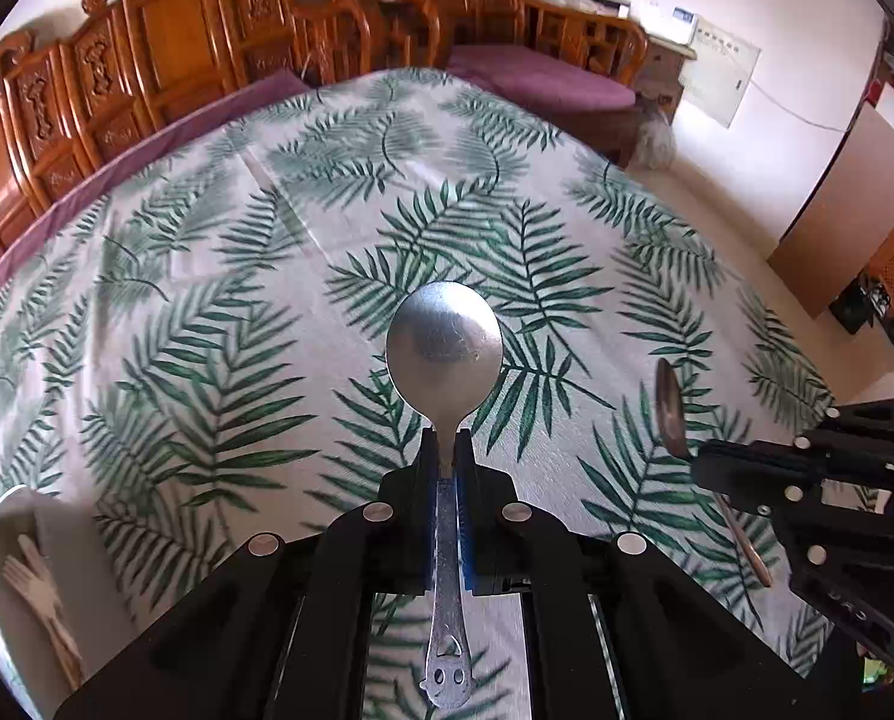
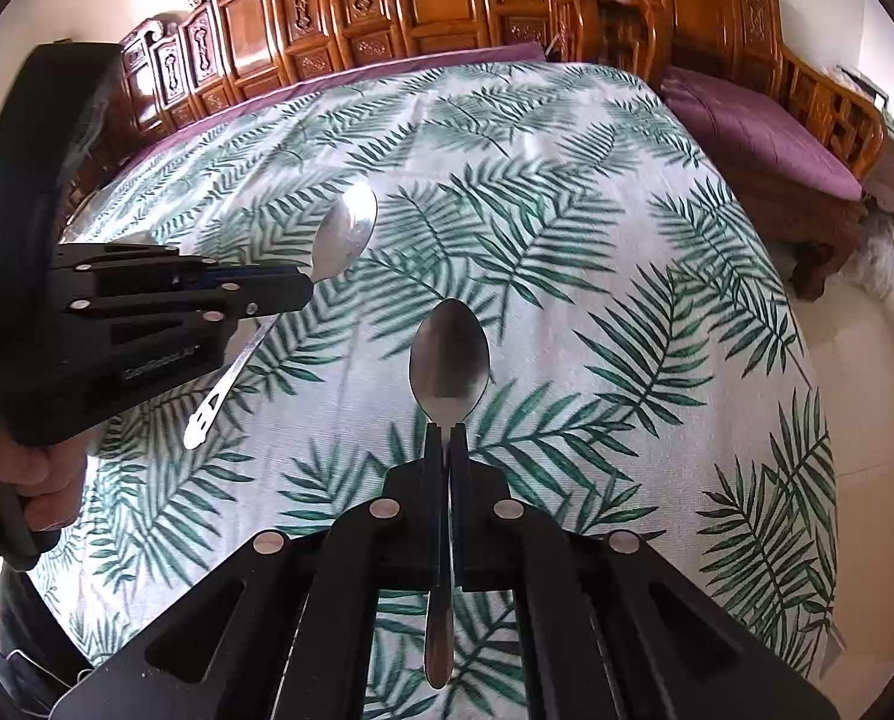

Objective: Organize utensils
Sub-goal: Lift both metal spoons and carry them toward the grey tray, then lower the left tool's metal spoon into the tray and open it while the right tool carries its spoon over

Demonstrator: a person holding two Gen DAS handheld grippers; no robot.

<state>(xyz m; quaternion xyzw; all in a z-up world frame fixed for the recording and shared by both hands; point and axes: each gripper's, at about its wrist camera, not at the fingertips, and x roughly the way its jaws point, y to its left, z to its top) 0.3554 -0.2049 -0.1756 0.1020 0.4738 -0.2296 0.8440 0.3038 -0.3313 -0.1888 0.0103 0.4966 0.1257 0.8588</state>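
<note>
My left gripper (image 1: 446,441) is shut on the neck of a round-bowled steel spoon (image 1: 444,345), held above the leaf-print tablecloth (image 1: 237,276); its pierced handle end hangs back under the gripper. The same spoon (image 2: 345,234) and left gripper (image 2: 303,291) show at the left of the right wrist view. My right gripper (image 2: 445,435) is shut on the neck of a narrower oval steel spoon (image 2: 450,360), also above the cloth. It shows in the left wrist view (image 1: 669,408) at the right, in the right gripper (image 1: 702,468).
A grey tray (image 1: 9,540) holding a pale plastic fork (image 1: 33,582) lies at the near left table edge. Carved wooden benches (image 1: 165,36) with purple cushions (image 1: 537,78) line the far side. The floor (image 1: 747,240) lies beyond the table's right edge.
</note>
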